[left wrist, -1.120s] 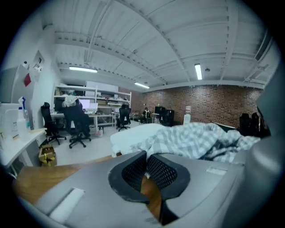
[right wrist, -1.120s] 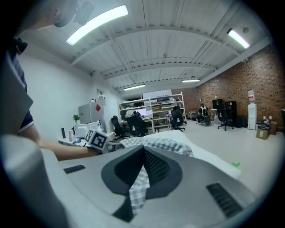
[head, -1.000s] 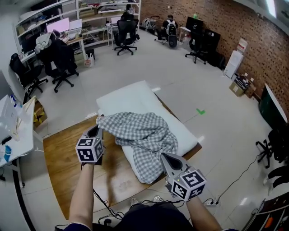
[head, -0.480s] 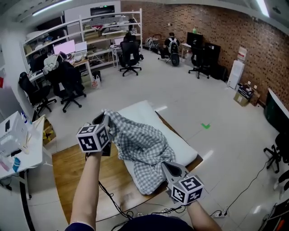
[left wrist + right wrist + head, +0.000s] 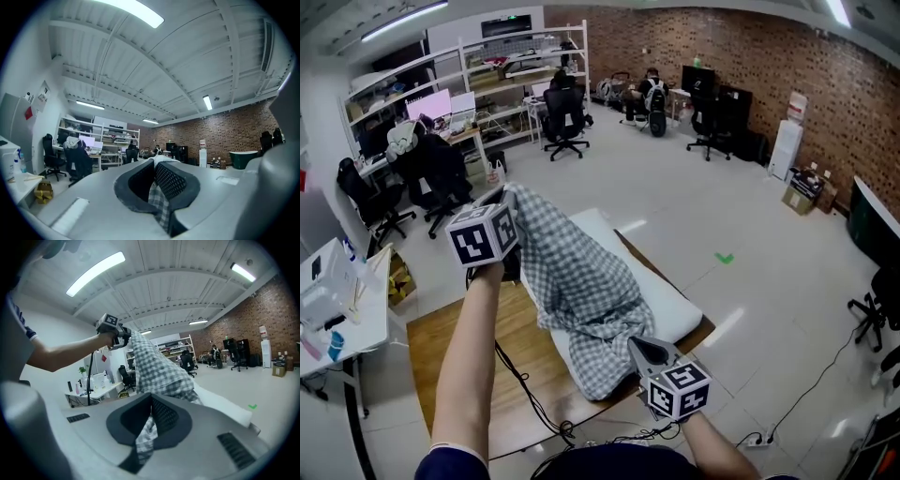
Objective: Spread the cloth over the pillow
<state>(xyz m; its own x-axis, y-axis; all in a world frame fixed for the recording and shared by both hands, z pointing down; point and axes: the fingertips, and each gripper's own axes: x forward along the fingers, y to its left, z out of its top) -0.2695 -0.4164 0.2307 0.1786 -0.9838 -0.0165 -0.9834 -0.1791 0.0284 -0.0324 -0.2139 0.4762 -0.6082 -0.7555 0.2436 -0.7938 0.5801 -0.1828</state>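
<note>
Jaws of the left hand-held gripper (image 5: 156, 185) were pressed together on a corner of the checked cloth (image 5: 581, 281), with fabric showing between the ribbed pads. That gripper was up high and pointing level, over the far left side of the white pillow (image 5: 675, 305). The right hand-held gripper (image 5: 149, 420) was clamped in the same way on another bit of the cloth's edge, low and close to the person, at the pillow's near end. Between the 2 grips the cloth ran down as a bunched, twisted band, its lower folds resting on the middle of the pillow. The pillow lay diagonally on the wooden tabletop (image 5: 441, 347), with its far end and right side bare.

Spreading well from here would probably have called for drawing the 2 held points apart until the edge between them went taut, so the gathered folds could fall open. Both grips looked thin, so a sharp tug might have pulled the fabric free. Once open, the sheet seemed best carried across and lowered squarely, with both pinches kept until it covered the bare far end.
</note>
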